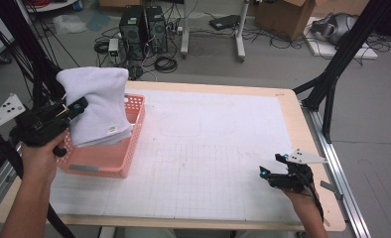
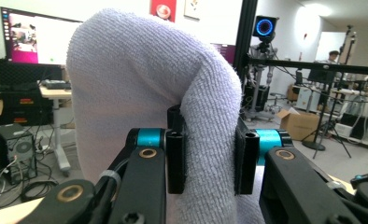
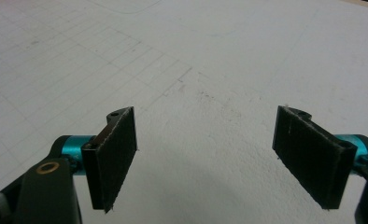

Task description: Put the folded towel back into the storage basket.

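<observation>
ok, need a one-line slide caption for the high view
Left gripper holds a folded white terry towel above the pink plastic lattice basket; right gripper rests open on the white gridded table mat.

I'm looking across a white gridded mat (image 1: 218,158) spread over the wooden table (image 1: 290,106), and past its far edge I can see two black computer towers (image 1: 143,29) on the grey floor amid tangled cables (image 1: 166,63). Over at the far right I've got a cardboard box (image 1: 285,17), and the legs of a white stand (image 1: 239,34) rise near the towers. Off in the room there's a lit monitor (image 2: 32,39) on a desk.
</observation>
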